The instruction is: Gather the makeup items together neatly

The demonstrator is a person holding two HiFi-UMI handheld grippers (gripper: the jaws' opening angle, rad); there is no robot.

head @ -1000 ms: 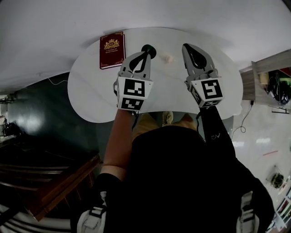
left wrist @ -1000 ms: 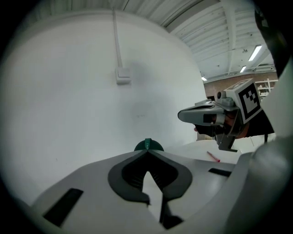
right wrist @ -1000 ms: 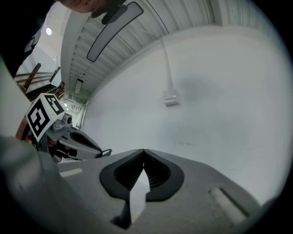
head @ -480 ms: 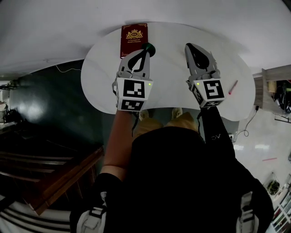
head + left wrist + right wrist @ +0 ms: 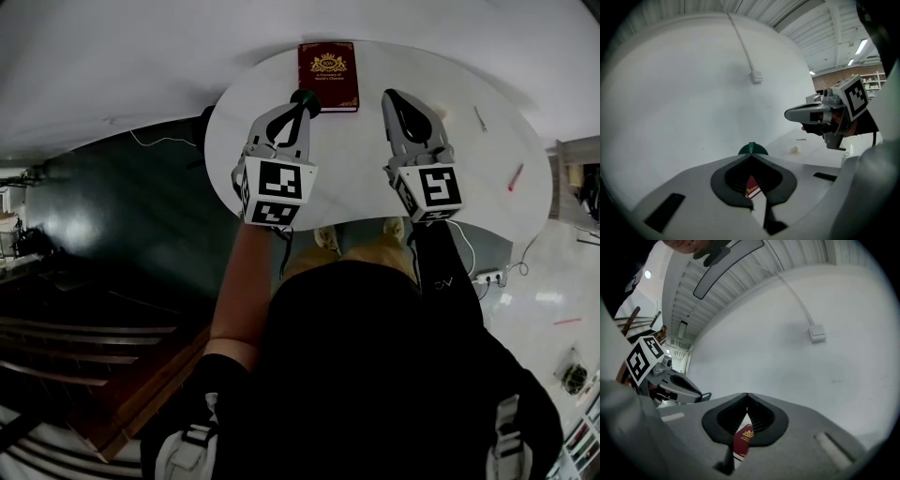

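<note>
Makeup items are spread over the white oval table [image 5: 361,178]. One of them, a dark green round item [image 5: 307,100], is pinched at the very tips of the left gripper [image 5: 297,109] above the table's far edge. That gripper's jaws are closed down to a sliver on a thin green edge of it, and its rounded top shows just past the tips in the left gripper view (what kind of makeup piece it is cannot be told).

The others lie loose toward the table's right end, apart from one another:
- a small white lump [image 5: 441,114], near the far edge, just right of the right gripper [image 5: 392,97];
- a thin pale stick [image 5: 479,118], further right, lying at a slant;
- a red-pink pencil [image 5: 515,176], near the right rim, well apart from the green item.

The right gripper is held beside the left over the middle of the table. Its jaws are pressed together tip to tip with nothing between them. Through the hollow below its tips, only a strip of the book's cover shows.

A dark red book [image 5: 328,64] with a gold crest lies flat at the far edge, just beyond the green item and between the two grippers' tips. Behind the table stands a plain white wall [image 5: 693,84]. On the pale floor to the right lies a white power strip [image 5: 487,277].
</note>
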